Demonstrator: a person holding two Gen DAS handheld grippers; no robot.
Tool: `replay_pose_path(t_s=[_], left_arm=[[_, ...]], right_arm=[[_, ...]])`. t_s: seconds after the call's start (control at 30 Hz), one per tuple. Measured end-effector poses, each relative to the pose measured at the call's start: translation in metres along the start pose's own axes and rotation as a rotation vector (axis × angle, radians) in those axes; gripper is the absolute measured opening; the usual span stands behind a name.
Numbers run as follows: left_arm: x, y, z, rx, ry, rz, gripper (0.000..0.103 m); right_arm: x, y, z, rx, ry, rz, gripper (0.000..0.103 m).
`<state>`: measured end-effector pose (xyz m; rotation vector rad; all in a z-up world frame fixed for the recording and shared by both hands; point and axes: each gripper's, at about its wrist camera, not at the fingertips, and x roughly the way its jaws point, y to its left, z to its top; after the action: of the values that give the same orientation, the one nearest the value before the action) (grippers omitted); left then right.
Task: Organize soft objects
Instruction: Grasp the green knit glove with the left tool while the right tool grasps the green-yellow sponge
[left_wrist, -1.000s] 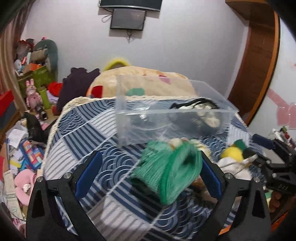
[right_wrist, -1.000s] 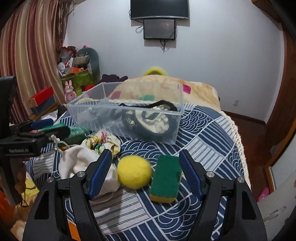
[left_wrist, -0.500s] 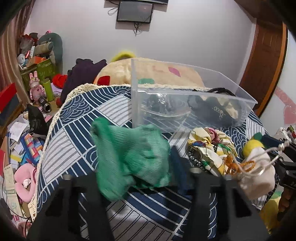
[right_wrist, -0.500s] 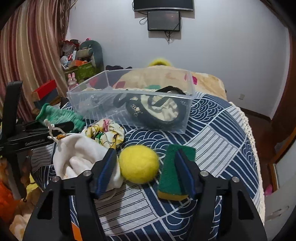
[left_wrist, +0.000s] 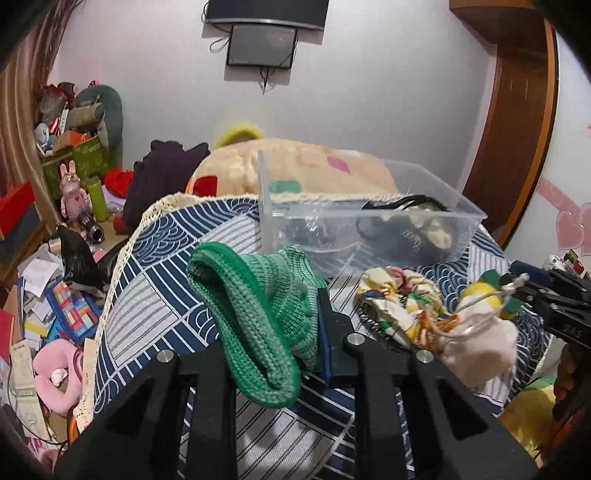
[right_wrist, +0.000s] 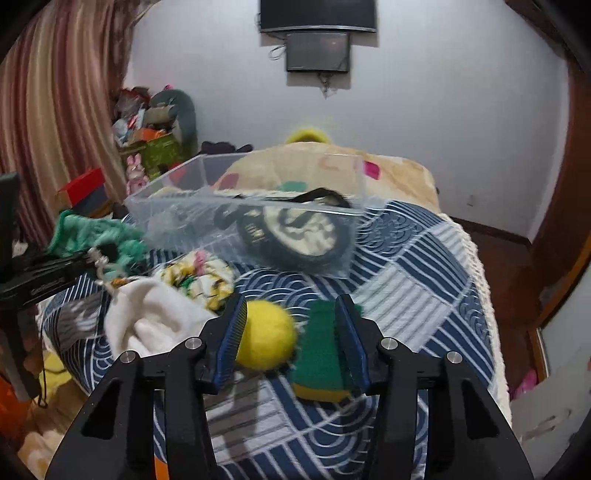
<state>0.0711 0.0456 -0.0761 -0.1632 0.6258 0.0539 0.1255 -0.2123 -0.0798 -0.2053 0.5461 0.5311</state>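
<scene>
On bed, clear bin holds one bag; left gripper clamps green knit, right gripper closing around yellow ball and sponge; rest unsorted.

L wrist: close, looks 12 o'clock over bed.
R wrist: same, from right.
Shared: clear bin.

Bed with a patterned blue-and-white cover, soft things spread around a clear plastic box.
The box sits on the cover near its far end. Just in front of the box lies a floral cloth; a white cloth bag lies nearer than that. A yellow ball and a green sponge lie side by side, nearer still.
</scene>
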Motion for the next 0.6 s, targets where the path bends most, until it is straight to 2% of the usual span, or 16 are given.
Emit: replay_pose_path(t_s=[0.27, 0.47, 0.53, 0.6], left_arm=[[-0.011, -0.012, 0.003, 0.027, -0.021, -0.011, 0.021], [-0.015, -0.019, 0.003, 0.049, -0.033, -0.008, 0.021], [-0.016, -0.02, 0.004, 0.052, -0.035, -0.007, 0.021], [-0.018, -0.019, 0.005, 0.055, -0.044, -0.001, 0.021]], right_arm=[[0.008, -0.016, -0.016, 0.025, 0.064, -0.05, 0.046], [0.013, -0.024, -0.021, 0.047, 0.095, -0.016, 0.046], [0.017, -0.021, -0.024, 0.036, 0.107, -0.028, 0.035], [0.016, -0.019, -0.026, 0.034, 0.098, -0.023, 0.033]])
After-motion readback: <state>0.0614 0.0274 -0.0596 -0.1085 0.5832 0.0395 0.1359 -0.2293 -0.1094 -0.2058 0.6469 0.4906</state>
